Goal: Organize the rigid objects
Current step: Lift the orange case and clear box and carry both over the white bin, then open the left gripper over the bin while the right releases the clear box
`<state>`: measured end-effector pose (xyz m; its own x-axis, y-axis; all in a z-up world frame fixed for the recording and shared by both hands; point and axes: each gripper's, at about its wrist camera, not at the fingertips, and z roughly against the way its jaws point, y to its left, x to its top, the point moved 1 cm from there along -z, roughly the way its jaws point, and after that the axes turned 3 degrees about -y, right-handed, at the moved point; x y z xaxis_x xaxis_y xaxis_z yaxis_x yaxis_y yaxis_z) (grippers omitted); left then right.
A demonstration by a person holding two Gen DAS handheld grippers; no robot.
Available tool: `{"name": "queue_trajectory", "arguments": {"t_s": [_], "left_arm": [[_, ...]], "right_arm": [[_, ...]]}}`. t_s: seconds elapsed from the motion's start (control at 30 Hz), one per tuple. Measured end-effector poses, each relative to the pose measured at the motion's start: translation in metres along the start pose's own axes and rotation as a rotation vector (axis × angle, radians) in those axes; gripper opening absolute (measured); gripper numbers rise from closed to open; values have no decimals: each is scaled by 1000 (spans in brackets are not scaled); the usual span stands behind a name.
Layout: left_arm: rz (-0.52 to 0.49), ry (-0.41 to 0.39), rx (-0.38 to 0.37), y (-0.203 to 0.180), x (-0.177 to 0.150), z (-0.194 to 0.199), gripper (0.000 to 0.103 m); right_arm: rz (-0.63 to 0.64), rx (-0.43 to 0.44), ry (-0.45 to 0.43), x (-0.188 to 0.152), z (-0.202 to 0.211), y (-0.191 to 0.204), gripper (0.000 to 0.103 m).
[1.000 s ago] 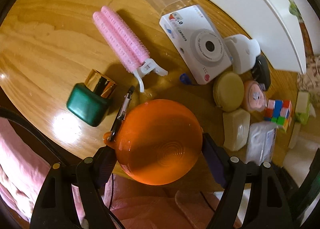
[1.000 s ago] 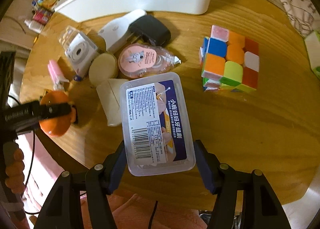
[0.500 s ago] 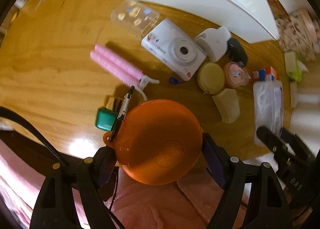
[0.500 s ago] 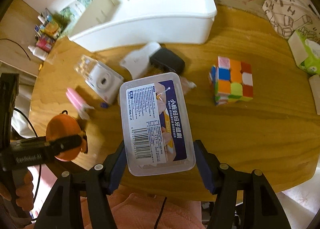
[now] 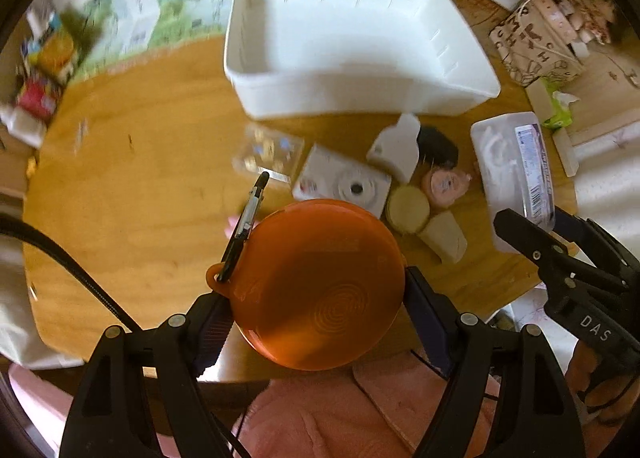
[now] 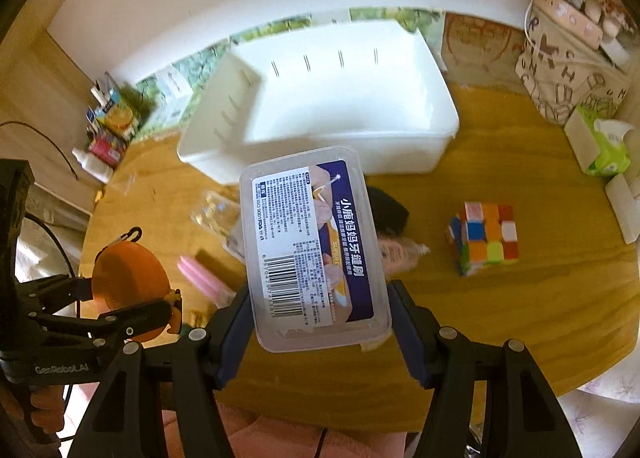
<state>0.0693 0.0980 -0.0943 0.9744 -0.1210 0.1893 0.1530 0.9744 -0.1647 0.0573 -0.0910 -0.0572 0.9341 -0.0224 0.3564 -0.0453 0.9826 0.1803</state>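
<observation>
Rising since the earlier frames, both views now take in the whole white bin (image 5: pixel 352 57) with its open interior, where a second ago only its near wall showed; the worktop (image 5: pixel 132 193) items look smaller and further below.

Left tongs (image 5: pixel 316 298) clenched on the orange round case (image 5: pixel 316 282): one pad on each side of its rim, case held above the near worktop edge. Case is a smooth orange disc with faint concentric rings and a small loop tab carrying a dark carabiner clip (image 5: pixel 246 223). In the right view the same case (image 6: pixel 126 290) sits off to the left, gripped between black fingers.

Right tongs (image 6: pixel 320 322) clenched on the clear plastic box (image 6: pixel 316 246), pads against its two long sides. Box is rectangular, translucent, with a printed label, barcode and a dark blue panel. It is held in the air in front of the bin's near wall, well above the worktop.

Below on the worktop: white toy camera (image 5: pixel 344 185), round yellow tin (image 5: pixel 408 203), pink tape dispenser (image 5: pixel 444 183), pink hair roller (image 6: pixel 200 274), puzzle cube (image 6: pixel 484 242) standing apart to the right.

Both tongs point toward the bin, side by side, left one lower.
</observation>
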Motion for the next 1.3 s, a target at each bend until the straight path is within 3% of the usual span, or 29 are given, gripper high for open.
{"name": "queue_trajectory", "arguments": {"t_s": [0.3,0.7,0.97,1.3], "left_arm": [[-67,-107,5,10,34,30,81],[-39,-270,-32,14,80,55,81],[-18,-387,-34,14,108,50,82],[14,-472,-56,15,144,18,82]], "right_arm": [[-1,-4,-91,29,17,20,65],[47,-33,-202,79,21,23,65],[109,-43,-296,115,7,17,65],[136,-32,-324,145,-32,-1,65]]}}
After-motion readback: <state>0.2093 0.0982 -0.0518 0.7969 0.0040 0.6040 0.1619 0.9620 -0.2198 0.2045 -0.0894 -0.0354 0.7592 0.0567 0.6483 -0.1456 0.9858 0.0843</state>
